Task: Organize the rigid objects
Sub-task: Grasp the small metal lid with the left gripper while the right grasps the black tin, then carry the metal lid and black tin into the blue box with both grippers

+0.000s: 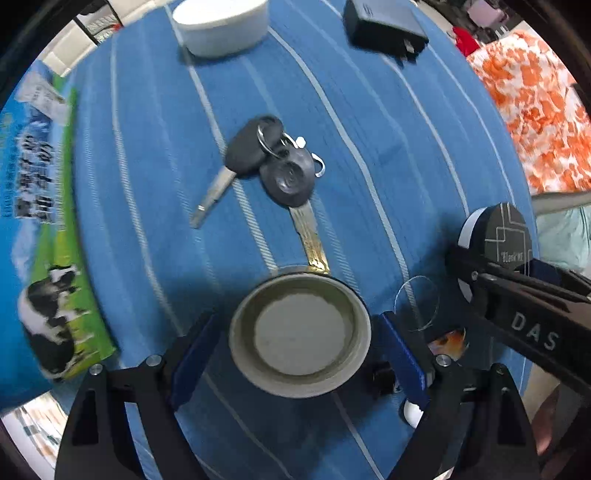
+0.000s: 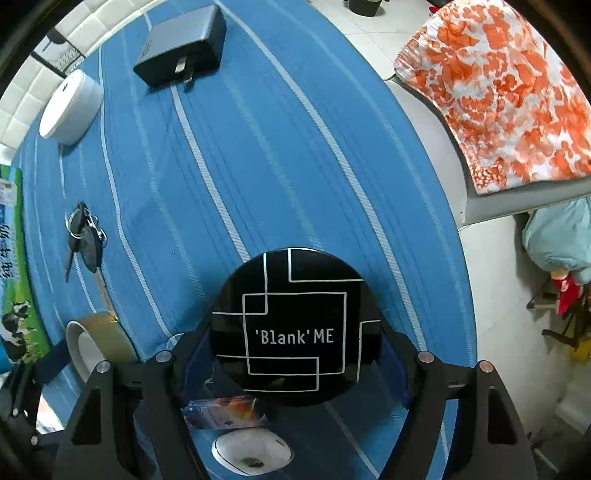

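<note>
A roll of brown tape [image 1: 300,334] sits between the fingers of my left gripper [image 1: 301,354]; the blue pads stand a little off its sides, so it looks open around it. The roll also shows in the right wrist view [image 2: 98,338]. My right gripper [image 2: 295,354] is shut on a round black "Blank ME" case [image 2: 295,325], held above the blue striped cloth [image 2: 258,166]. The case also shows in the left wrist view [image 1: 496,240]. A bunch of keys [image 1: 273,166] lies ahead of the tape.
A white round box [image 1: 221,26] and a black charger [image 1: 384,27] lie at the far side. A milk carton [image 1: 40,221] stands on the left. A small white device [image 2: 251,452] and a printed packet [image 2: 225,410] lie under the right gripper. An orange-patterned cloth [image 2: 498,92] lies right.
</note>
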Available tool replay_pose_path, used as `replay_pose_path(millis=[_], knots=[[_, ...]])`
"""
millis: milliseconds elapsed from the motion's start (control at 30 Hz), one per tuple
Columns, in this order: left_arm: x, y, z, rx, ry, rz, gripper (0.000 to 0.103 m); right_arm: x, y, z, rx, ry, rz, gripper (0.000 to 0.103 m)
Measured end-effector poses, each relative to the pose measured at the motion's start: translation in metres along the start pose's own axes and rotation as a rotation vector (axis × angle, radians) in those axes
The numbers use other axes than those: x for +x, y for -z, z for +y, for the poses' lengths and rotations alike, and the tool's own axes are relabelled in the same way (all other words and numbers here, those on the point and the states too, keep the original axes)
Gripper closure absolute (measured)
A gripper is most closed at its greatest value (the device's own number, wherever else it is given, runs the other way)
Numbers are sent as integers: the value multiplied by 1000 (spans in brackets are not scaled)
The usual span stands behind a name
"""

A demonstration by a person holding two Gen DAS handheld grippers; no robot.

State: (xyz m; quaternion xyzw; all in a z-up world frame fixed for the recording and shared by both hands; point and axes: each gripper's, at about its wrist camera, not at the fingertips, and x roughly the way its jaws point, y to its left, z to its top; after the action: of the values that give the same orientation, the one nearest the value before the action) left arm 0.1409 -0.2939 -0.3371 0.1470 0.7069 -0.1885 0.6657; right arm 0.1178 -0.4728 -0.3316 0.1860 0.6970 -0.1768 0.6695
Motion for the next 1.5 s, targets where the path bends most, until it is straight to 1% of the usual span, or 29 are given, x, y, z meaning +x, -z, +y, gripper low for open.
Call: replay_pose_path(millis=[33,67,100,200,367,467,567,600,633,667,767,933,967,1100,1133,1233,1333,1500], knots=[[0,0,1,0,-7,-8,26,0,0,1,-1,4,1,24],[-2,0,1,0,-17,-29,35,0,0,1,0,5,1,24],[-4,0,1,1,-24,-43,41,0,-1,1,1,7,4,25],[-6,0,6,-8,-9,-42,41,-2,1,4,0,13,-1,26],[-15,2,11,3,-54,-70,41,-5,7,9,-12,23,-23,26],[-29,5,10,8,-69,-98,41,-9,13,15,-29,18,-29,26],[-45,10,10,12,-73,-131,41,-19,19,19,-30,5,-57,26],[-51,6,13,11,-71,-141,41,-26,21,20,-31,2,-72,26],[-56,9,5,11,-70,-150,41,-31,22,21,-32,-1,-83,26],[-58,11,10,11,-67,-162,41,-38,24,21,-33,-4,-96,26],[-86,13,20,6,-60,-207,41,-61,31,22,-42,-14,-131,26],[-148,21,52,-34,-34,-307,41,-121,48,29,-89,-29,-210,26],[-160,27,62,-43,-34,-331,41,-135,53,33,-99,-36,-226,26],[-214,50,98,-89,-47,-430,41,-195,77,61,-151,-90,-299,26],[-223,42,98,-99,-51,-445,41,-208,83,71,-165,-105,-317,26],[-259,57,128,-146,-69,-504,41,-244,101,103,-209,-153,-359,26],[-283,76,153,-186,-98,-548,41,-272,119,141,-263,-206,-386,26],[-310,108,194,-272,-122,-591,41,-305,146,202,-372,-247,-435,26]])
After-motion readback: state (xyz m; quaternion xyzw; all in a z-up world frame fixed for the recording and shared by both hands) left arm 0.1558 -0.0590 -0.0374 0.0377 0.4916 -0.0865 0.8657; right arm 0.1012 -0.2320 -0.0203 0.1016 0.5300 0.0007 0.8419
